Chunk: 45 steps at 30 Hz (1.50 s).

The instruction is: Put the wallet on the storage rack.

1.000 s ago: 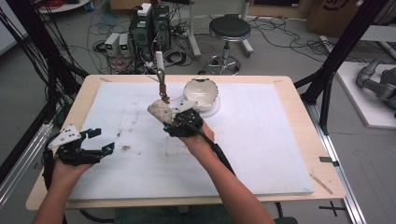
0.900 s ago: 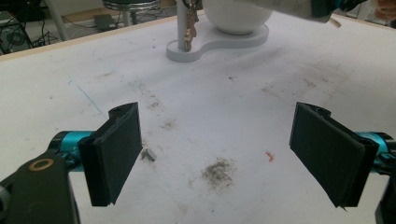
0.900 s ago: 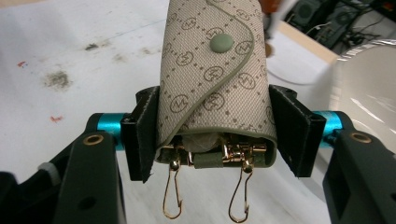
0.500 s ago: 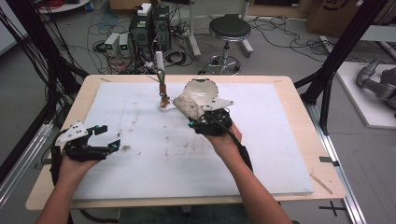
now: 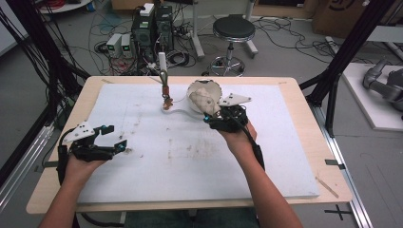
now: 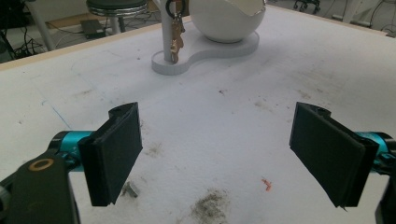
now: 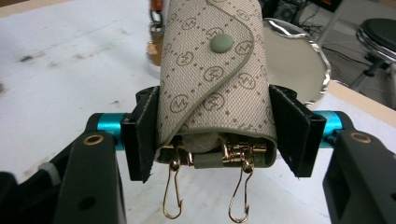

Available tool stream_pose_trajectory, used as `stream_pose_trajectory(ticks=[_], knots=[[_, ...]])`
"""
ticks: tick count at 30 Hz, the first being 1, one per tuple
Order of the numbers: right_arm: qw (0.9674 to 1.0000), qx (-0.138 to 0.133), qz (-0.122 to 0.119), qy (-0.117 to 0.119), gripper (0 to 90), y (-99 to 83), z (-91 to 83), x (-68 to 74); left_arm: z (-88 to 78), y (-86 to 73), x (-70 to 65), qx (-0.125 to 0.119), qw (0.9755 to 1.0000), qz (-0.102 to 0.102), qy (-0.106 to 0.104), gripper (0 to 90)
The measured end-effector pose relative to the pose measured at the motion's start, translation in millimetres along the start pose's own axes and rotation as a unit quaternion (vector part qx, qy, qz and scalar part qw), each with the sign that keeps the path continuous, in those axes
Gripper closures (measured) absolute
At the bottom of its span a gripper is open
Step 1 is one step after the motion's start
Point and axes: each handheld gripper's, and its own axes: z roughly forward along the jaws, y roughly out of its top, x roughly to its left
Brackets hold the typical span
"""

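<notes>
A soft, light beige monogrammed fabric key case [image 7: 212, 79], gold clip hooks dangling, sits squeezed across its sides in the right hand-held gripper [image 5: 215, 114], apparently above the white egg-shaped bowl [image 5: 204, 95]; left hand-held gripper [image 5: 110, 137] wide, empty, over the white surface [image 5: 285, 156].

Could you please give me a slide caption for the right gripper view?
Right hand-held gripper clamps a monogrammed key pouch, gold hooks dangling, before a white bowl.
</notes>
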Motion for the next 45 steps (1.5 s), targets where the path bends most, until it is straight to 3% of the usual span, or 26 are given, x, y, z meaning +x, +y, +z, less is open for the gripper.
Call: stream_pose_trajectory(ticks=[8, 16, 29, 45], knots=[[0.9996, 0.01, 0.009, -0.024, 38.6, 11.7, 9.1, -19.7, 1.0, 0.6, -0.2, -0.001, 1.0, -0.001, 0.0, 16.9], [0.9984, 0.039, 0.003, -0.04, 38.6, 20.6, 32.6, -33.5, 3.0, 0.8, -0.8, 0.002, 1.0, 0.004, -0.003, 16.9], [0.9962, 0.074, -0.006, -0.046, 38.4, 18.1, 58.6, -33.9, 3.1, 0.1, -0.9, 0.005, 1.0, 0.006, -0.001, 16.9], [0.9946, 0.093, -0.018, -0.043, 38.4, 16.3, 64.8, -32.0, 0.1, -2.1, -0.1, 0.006, 1.0, 0.002, 0.003, 16.9]])
